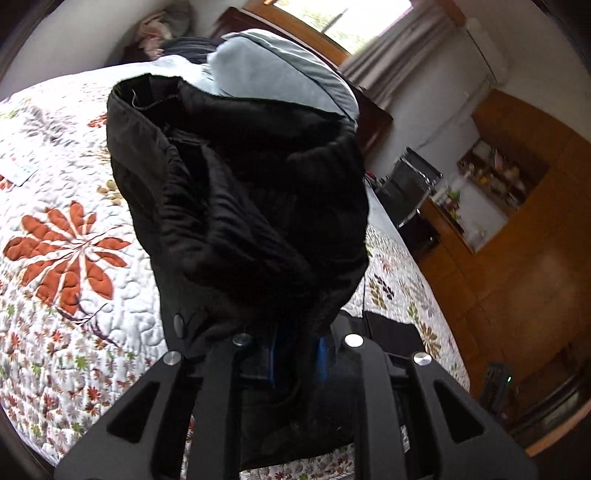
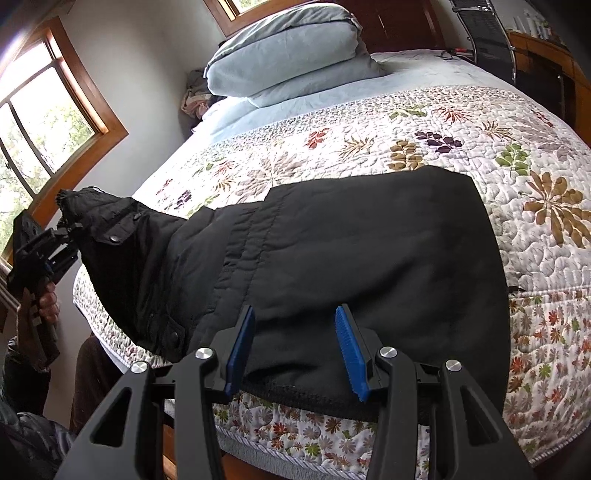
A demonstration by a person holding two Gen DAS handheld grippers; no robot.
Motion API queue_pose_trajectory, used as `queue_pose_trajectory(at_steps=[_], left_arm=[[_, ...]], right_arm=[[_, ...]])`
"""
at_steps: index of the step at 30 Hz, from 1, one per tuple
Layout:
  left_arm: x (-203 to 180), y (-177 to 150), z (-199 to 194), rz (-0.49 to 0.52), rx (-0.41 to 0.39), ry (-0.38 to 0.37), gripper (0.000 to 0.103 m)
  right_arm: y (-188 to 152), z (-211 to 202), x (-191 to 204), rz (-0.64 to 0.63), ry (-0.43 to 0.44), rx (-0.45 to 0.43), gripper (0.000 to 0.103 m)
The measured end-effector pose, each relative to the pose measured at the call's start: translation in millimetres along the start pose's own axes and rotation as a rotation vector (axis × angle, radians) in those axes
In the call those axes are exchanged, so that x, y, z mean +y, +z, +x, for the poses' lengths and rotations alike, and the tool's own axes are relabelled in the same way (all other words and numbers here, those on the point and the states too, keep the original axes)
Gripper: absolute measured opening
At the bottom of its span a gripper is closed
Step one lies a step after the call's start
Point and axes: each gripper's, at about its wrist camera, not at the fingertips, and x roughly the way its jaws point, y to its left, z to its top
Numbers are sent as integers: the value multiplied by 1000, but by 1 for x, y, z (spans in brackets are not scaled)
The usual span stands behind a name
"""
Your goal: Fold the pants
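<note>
Black pants [image 2: 369,240] lie across the floral quilt [image 2: 480,129] near the bed's front edge. Their waist end, with snap buttons, is raised off the bed at the left. My left gripper [image 2: 64,229] is shut on that end; a hand [image 2: 48,306] holds it. In the left wrist view the bunched pants [image 1: 240,192] fill the middle, and the cloth is pinched in my left gripper [image 1: 295,350], whose blue pads barely show. My right gripper [image 2: 295,314] stands open over the hem edge, blue pads [image 2: 351,354] apart, with flat cloth between them.
Light blue pillows [image 2: 295,48] are stacked at the head of the bed. A window [image 2: 48,110] is on the left wall. A wooden cabinet [image 1: 517,240] and cluttered shelves stand to the right of the bed. A chair [image 2: 487,33] is beyond it.
</note>
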Motion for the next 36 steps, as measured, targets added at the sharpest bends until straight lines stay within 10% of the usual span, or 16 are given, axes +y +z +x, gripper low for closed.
queue_pose_trajectory(at_steps=[12, 21, 29, 36], left_arm=[[-20, -8, 29, 104, 60, 11, 17], [-45, -27, 70, 254, 148, 23, 20], [-62, -43, 100, 371, 217, 39, 22], [-66, -45, 102, 394, 233, 43, 23]], right_arm=[[101, 1, 73, -41, 334, -58, 70], [157, 73, 162, -154, 519, 153, 84], [163, 109, 186, -169, 549, 276, 88], [161, 114, 204, -308, 379, 275, 80]])
